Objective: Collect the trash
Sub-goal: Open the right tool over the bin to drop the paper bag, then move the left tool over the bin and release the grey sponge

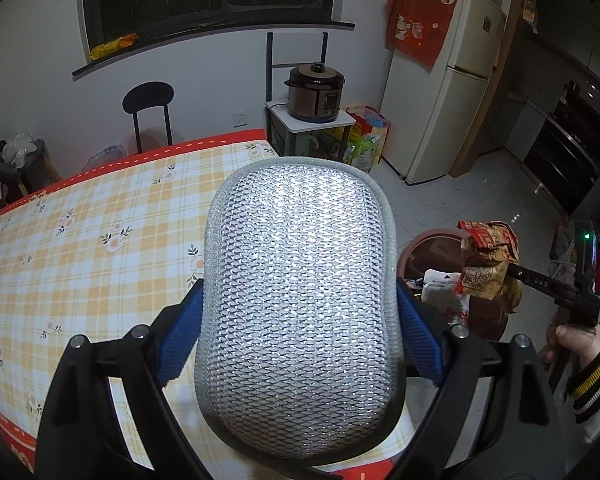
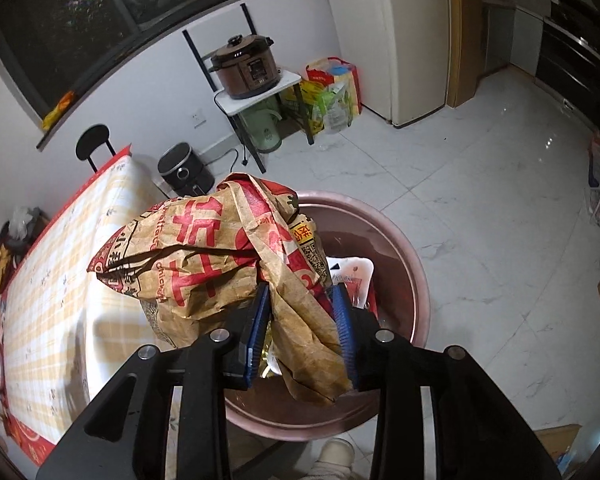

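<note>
Right wrist: paper bag (image 2: 220,256) over bin rim (image 2: 416,280)

The crumpled paper bag (image 2: 220,256) is brown with red print and a QR code, and it hangs in the air over the near left rim of the trash bin (image 2: 400,240), partly above the table edge. The bin is a round, dull pink tub standing on the floor just right of the table. Inside it lies a white package (image 2: 350,270) with some red wrapping beside it.
</note>
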`<state>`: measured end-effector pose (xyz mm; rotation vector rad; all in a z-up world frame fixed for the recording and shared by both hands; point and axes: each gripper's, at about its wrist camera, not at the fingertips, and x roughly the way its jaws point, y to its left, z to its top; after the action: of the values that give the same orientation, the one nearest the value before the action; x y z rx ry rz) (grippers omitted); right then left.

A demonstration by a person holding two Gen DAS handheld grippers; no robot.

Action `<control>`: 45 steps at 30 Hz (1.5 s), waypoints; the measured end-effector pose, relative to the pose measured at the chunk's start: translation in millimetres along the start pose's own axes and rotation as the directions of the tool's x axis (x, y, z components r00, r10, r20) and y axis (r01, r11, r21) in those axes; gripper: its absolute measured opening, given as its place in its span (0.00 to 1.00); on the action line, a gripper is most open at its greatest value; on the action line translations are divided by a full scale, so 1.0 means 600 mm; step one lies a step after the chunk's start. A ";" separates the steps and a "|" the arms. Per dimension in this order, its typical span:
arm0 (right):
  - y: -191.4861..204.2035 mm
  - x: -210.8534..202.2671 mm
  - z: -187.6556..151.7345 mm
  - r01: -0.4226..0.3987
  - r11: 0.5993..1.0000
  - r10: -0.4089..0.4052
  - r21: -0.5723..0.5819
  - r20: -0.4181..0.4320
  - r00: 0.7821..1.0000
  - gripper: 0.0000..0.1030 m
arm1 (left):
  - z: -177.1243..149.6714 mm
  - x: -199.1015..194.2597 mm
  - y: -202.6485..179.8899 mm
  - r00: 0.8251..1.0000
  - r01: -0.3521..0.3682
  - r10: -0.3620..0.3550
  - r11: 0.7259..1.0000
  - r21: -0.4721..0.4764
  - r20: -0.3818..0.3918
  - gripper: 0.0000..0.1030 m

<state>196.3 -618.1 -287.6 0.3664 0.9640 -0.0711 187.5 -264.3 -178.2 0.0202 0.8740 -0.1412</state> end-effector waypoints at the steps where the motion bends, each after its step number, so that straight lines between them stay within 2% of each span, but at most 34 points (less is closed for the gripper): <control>1: -0.002 0.000 0.003 -0.009 1.000 0.009 0.008 0.008 1.000 0.43 | 0.001 -0.003 -0.004 1.000 -0.002 0.002 1.000 0.003 0.000 0.85; 4: -0.004 0.000 0.012 -0.025 1.000 0.024 0.016 0.029 0.999 0.56 | 0.002 -0.011 -0.017 1.000 -0.007 0.007 1.000 0.016 0.002 0.85; 6: -0.005 -0.012 0.019 -0.040 0.999 0.039 0.021 0.059 0.997 0.59 | 0.006 -0.015 -0.027 1.000 -0.004 0.004 1.000 0.026 0.006 0.85; 11: -0.008 -0.065 0.036 -0.070 0.997 0.065 0.030 0.153 0.986 0.90 | 0.021 -0.018 -0.064 0.999 0.030 -0.031 0.997 0.074 0.013 0.85; 13: -0.015 -0.097 0.041 -0.077 0.997 0.070 0.028 0.196 0.978 0.95 | 0.027 -0.016 -0.083 0.999 0.049 -0.051 0.994 0.095 0.014 0.85; 20: -0.044 -0.180 0.048 -0.047 0.999 0.041 0.016 0.263 0.964 0.95 | 0.042 0.008 -0.166 0.991 0.137 -0.137 0.976 0.172 -0.010 0.85; 30: -0.136 -0.257 0.020 0.016 0.993 -0.050 0.117 0.293 0.955 0.95 | 0.048 0.087 -0.298 0.963 0.268 -0.251 0.935 0.234 -0.098 0.85; 38: -0.205 -0.279 -0.016 0.066 0.979 -0.119 0.193 0.278 0.953 0.95 | 0.043 0.171 -0.374 0.940 0.328 -0.286 0.910 0.255 -0.186 0.85; 43: -0.230 -0.291 -0.032 0.093 0.972 -0.151 0.218 0.271 0.951 0.95 | 0.048 0.213 -0.396 0.927 0.355 -0.304 0.901 0.249 -0.220 0.86; 44: -0.236 -0.294 -0.035 0.098 0.970 -0.159 0.224 0.270 0.950 0.95 | 0.049 0.219 -0.399 0.926 0.358 -0.306 0.900 0.250 -0.223 0.87; 45: -0.240 -0.296 -0.037 0.103 0.968 -0.165 0.231 0.270 0.949 0.95 | 0.050 0.224 -0.403 0.925 0.360 -0.308 0.899 0.251 -0.223 0.93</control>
<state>45.2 -763.8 -194.3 0.4738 0.6921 -0.3473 263.4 -521.7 -252.3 0.1568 1.0259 -0.6001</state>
